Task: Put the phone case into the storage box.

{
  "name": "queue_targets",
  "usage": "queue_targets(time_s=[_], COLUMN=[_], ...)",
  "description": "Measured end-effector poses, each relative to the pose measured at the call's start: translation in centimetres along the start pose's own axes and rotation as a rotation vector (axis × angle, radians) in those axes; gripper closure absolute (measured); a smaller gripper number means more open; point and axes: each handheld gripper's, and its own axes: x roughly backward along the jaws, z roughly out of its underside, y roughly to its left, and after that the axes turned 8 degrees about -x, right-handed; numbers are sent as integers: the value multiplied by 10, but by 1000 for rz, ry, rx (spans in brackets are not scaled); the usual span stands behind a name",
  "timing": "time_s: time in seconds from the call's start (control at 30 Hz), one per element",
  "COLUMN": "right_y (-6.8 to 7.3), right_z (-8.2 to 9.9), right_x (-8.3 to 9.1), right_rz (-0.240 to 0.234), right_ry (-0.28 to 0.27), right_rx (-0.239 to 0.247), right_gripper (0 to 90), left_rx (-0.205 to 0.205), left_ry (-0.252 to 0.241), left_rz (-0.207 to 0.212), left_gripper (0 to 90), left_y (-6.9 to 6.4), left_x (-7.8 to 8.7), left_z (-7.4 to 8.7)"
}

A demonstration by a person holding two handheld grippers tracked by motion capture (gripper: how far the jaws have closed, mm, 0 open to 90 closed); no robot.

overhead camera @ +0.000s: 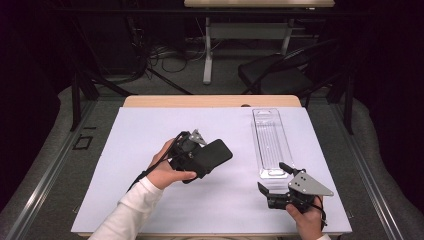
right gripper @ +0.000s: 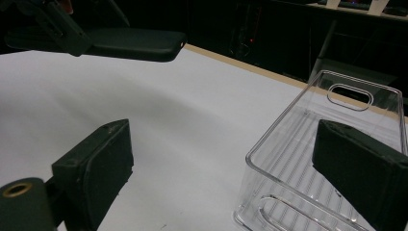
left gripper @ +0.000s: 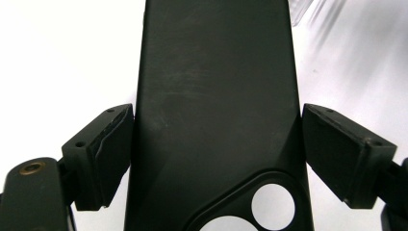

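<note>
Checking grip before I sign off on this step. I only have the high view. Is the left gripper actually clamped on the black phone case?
Observer: Yes. In the left gripper view the pads press both long edges of the phone case, camera cutout towards the gripper.
Operator: Is the case off the table?
Observer: Yes. The right gripper view shows it held level, clear above the white mat.
Operator: Right gripper?
Observer: Its jaws stand open, nothing between the pads, at the near end of the clear tray.
</note>
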Motion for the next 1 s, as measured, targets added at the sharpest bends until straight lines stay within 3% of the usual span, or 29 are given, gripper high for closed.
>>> queue_targets(time_s=[0.53, 0.8, 1.0], right_y=[3, 5, 6], right_z=[-1, -8, -15], right_x=[-3, -5, -11], right_rz=[25, -1, 4], right_ry=[13, 25, 89], right_rx=[15, 19, 28], right_gripper=[66, 50, 0], left_rx=[-31, -30, -20], left_ry=[1, 9, 0], left_rz=[19, 25, 25], left_gripper=[145, 145, 145], left_y=[-4, -2, -2], left_x=[-1, -3, -1], left_z=[-2, 0, 1])
